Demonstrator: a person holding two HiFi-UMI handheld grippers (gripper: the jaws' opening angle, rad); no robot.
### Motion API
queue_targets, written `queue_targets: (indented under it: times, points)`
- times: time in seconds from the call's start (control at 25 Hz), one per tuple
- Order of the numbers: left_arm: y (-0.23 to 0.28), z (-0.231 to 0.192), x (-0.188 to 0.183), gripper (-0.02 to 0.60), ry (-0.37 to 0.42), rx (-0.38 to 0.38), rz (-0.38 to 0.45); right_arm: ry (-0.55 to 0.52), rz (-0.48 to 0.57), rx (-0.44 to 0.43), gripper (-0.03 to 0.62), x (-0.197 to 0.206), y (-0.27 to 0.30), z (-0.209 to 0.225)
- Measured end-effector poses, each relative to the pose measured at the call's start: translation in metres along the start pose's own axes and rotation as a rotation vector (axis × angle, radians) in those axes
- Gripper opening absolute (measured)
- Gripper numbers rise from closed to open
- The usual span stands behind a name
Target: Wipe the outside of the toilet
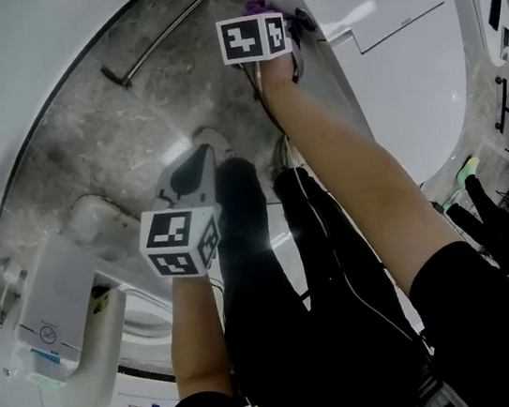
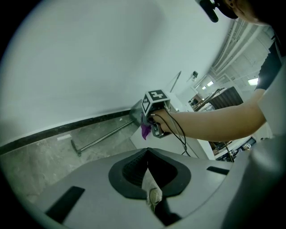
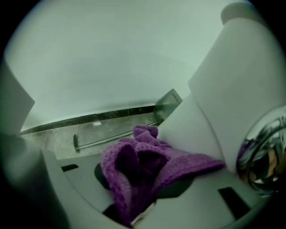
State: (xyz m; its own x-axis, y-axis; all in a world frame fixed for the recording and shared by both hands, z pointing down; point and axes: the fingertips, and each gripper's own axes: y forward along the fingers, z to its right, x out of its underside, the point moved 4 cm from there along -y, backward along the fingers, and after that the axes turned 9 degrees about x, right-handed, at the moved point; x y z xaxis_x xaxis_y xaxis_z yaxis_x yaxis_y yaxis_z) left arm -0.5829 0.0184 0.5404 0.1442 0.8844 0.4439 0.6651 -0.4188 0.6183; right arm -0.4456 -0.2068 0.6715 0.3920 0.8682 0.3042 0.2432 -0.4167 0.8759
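We were looking steeply down at a grey, marbled floor (image 1: 104,144), glossy enough to throw back pale glare. A thin metal rod (image 2: 102,137) lay flat on it, near the foot of the wall. That wall (image 2: 89,58) was plain white, and a dark skirting strip (image 3: 89,117) ran where it met the stone.

The toilet (image 1: 397,82) stood at the far right of the head view, white and smooth, with its lid down. The right hand-held gripper (image 1: 267,19) was stretched out to the near corner, clenched on a purple cloth (image 3: 143,165). The cloth bunched up thick between the jaws and spilled over them. It sat up against the toilet's white outer side. Whether it pressed on the surface, we could not tell. Just right of it, in the right gripper view, a rounded chrome fitting (image 3: 262,154) gleamed on the white body.

The left hand-held gripper (image 2: 148,167) hung back, well apart from the toilet and low over the floor. Its jaws were closed together with nothing between them. Its own view looked across at the right gripper and the cloth.

A white fixture (image 1: 62,312) with a small label sat at the lower left. Beyond the outstretched arm, ceiling lights (image 2: 255,81) burned in an open hall.
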Motion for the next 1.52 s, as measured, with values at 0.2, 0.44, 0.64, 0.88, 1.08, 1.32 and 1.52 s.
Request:
queue_targets:
  times: [0.2,0.44,0.64,0.88,1.08,1.32,1.52]
  points:
    - [-0.003,-0.014,0.000,0.008,0.006,0.000,-0.019,0.012,0.110,-0.024,0.135,-0.015,0.004,-0.005]
    - [-0.007,-0.014,-0.011,0.008,0.054,-0.014,-0.021,0.002,0.396,-0.273,0.135,-0.018,-0.049,-0.016]
    - [-0.005,0.015,-0.040,0.008,0.129,-0.049,0.031,0.097,0.548,-0.409,0.135,0.001,-0.135,0.022]
    - [0.002,0.105,-0.061,0.008,0.234,-0.046,0.100,0.165,0.700,-0.421,0.135,0.054,-0.231,0.118]
    - [0.016,0.228,-0.060,0.008,0.320,-0.009,0.149,0.309,0.811,-0.385,0.135,0.101,-0.297,0.249]
    - [0.003,0.386,-0.035,0.008,0.359,0.012,0.184,0.391,0.855,-0.338,0.135,0.171,-0.389,0.379]
    - [-0.026,0.506,-0.063,0.008,0.438,-0.021,0.287,0.391,0.916,-0.313,0.135,0.200,-0.468,0.461]
